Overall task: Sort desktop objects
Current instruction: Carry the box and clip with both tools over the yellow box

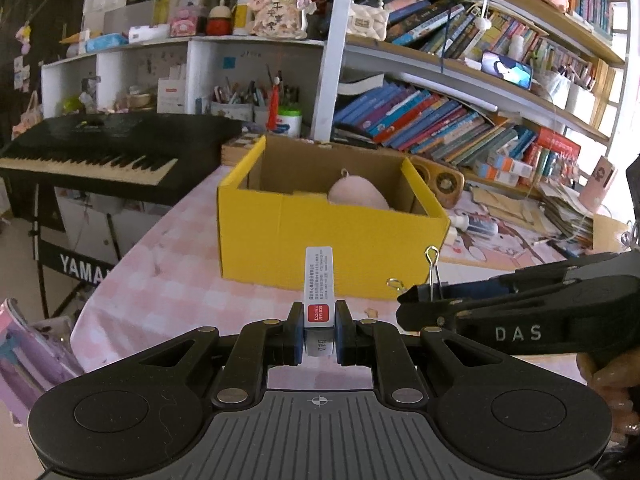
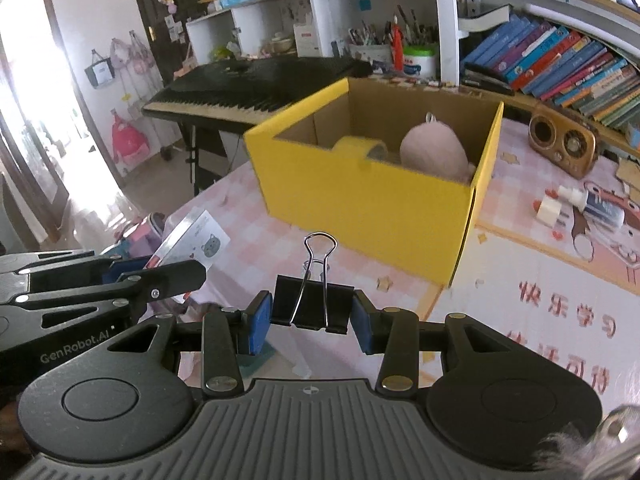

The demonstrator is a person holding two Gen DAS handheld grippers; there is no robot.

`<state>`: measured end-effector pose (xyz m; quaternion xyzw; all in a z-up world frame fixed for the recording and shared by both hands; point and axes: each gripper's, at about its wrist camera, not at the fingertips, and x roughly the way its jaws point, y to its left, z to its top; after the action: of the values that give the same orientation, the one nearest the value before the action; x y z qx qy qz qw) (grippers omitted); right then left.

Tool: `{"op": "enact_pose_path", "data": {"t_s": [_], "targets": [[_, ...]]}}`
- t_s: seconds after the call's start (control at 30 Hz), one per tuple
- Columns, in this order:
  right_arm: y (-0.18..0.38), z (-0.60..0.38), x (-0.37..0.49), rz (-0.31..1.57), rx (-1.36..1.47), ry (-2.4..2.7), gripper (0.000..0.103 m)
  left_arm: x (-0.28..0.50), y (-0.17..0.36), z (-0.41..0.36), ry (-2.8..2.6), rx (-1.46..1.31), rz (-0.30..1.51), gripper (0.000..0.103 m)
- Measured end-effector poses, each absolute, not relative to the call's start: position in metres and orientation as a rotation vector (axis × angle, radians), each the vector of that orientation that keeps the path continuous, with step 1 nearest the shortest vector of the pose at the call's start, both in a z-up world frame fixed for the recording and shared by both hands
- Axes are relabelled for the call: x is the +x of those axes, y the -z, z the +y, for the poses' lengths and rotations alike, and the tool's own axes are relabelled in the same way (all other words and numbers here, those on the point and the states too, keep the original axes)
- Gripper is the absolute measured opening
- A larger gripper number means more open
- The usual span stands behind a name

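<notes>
My left gripper (image 1: pixel 318 330) is shut on a small white box with a red label (image 1: pixel 319 286), held above the pink checked tablecloth in front of the yellow cardboard box (image 1: pixel 320 236). My right gripper (image 2: pixel 312 320) is shut on a black binder clip (image 2: pixel 313 306) with its silver handles up; it also shows at the right of the left wrist view (image 1: pixel 430 294). The yellow box (image 2: pixel 360 204) holds a pink plush toy (image 2: pixel 434 150) and a yellow tape roll (image 2: pixel 360 148). The left gripper shows at the left of the right wrist view (image 2: pixel 160 280).
A black keyboard (image 1: pixel 100 148) stands left of the table. A wooden radio (image 2: pixel 562 144), a small bottle (image 2: pixel 596 200) and a white cap (image 2: pixel 550 208) lie right of the box. Bookshelves (image 1: pixel 440 120) run behind. Booklets (image 2: pixel 192 240) lie off the table's left edge.
</notes>
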<state>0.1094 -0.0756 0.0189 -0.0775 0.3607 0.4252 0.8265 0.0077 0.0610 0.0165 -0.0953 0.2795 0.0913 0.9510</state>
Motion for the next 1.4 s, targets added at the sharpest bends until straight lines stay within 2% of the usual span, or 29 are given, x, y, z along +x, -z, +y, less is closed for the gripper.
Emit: {"op": "enact_pose_path", "data": {"t_s": [0.47,0.77,1.4], "targets": [[-0.054,-0.071,0.181,0.663,-0.117,-0.892,0.04,0.085,-0.041,0.07,-0.175,-0.144,0.497,0.015],[-0.053,-0.068,0.228,0.652,-0.103,-0.897,0.04,0.127,-0.046,0.07,-0.187,-0.116,0.485,0.015],[-0.026,-0.05,0.296,0.653,-0.257,-0.938,0.04,0.215,-0.005,0.066,-0.158,-0.085,0.674,0.014]]}}
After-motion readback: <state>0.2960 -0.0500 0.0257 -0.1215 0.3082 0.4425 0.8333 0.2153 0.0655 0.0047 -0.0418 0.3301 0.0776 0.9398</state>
